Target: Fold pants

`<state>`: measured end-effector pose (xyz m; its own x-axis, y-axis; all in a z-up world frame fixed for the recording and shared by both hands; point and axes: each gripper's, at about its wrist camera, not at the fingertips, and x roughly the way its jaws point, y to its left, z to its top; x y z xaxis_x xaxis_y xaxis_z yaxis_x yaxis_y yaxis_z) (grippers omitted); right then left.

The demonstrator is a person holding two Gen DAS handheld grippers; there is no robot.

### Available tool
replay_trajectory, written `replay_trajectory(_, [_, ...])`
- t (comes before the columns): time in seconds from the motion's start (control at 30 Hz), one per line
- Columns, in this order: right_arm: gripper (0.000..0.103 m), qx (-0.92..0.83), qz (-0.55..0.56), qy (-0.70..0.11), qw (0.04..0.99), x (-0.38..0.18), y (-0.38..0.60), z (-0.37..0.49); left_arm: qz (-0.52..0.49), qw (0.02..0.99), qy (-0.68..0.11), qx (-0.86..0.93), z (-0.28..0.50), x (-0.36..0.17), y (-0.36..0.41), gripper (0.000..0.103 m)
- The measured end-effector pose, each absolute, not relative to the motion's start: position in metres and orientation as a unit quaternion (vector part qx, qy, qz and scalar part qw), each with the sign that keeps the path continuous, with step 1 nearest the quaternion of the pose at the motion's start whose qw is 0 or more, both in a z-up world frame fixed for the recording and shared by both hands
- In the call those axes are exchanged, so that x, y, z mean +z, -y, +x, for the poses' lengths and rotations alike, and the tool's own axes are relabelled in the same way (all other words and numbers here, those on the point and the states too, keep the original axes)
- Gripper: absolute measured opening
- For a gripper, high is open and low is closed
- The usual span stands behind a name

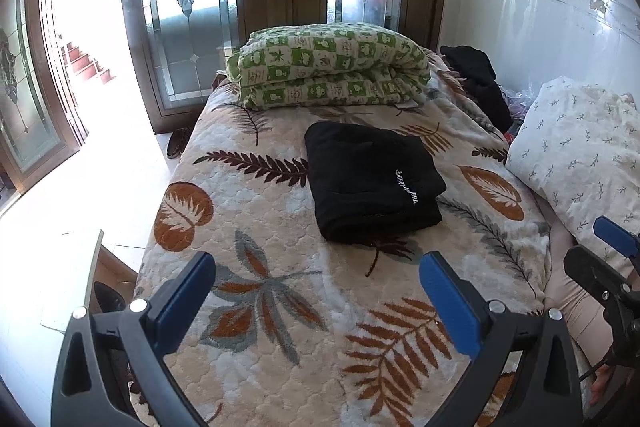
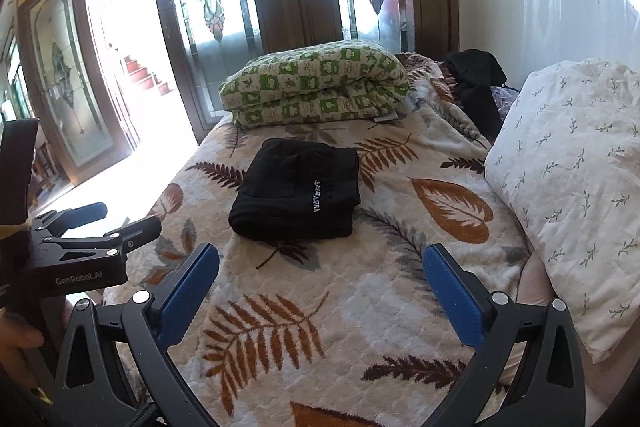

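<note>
Black pants point(image 1: 370, 183) lie folded into a compact rectangle on the leaf-patterned bedspread point(image 1: 280, 307), white lettering on the top layer. In the right wrist view the same folded pants point(image 2: 298, 197) rest mid-bed. My left gripper point(image 1: 316, 279) hovers open over the bedspread, short of the pants, nothing between its blue pads. My right gripper point(image 2: 320, 271) is likewise open and empty, pulled back from the pants. The left gripper point(image 2: 100, 223) also shows at the left edge of the right wrist view, and the right gripper point(image 1: 604, 251) at the right edge of the left wrist view.
A folded green-checked quilt point(image 1: 328, 67) sits at the far end of the bed. A white floral pillow point(image 2: 572, 183) lies along the right side, with dark clothing point(image 1: 476, 79) heaped behind it. Glass doors point(image 1: 188, 7) and bright floor flank the bed's left edge.
</note>
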<state>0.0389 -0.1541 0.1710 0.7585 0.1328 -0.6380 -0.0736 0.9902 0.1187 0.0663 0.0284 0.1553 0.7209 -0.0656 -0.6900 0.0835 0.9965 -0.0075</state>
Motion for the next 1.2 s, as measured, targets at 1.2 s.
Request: replay_trajectory(1.2, [0.103, 0.059, 0.044, -0.329, 0.942, 0.188, 0.150, 0.035, 0.025, 0.918, -0.393, -0.044, 0.068, 0.163, -0.015, 0.103])
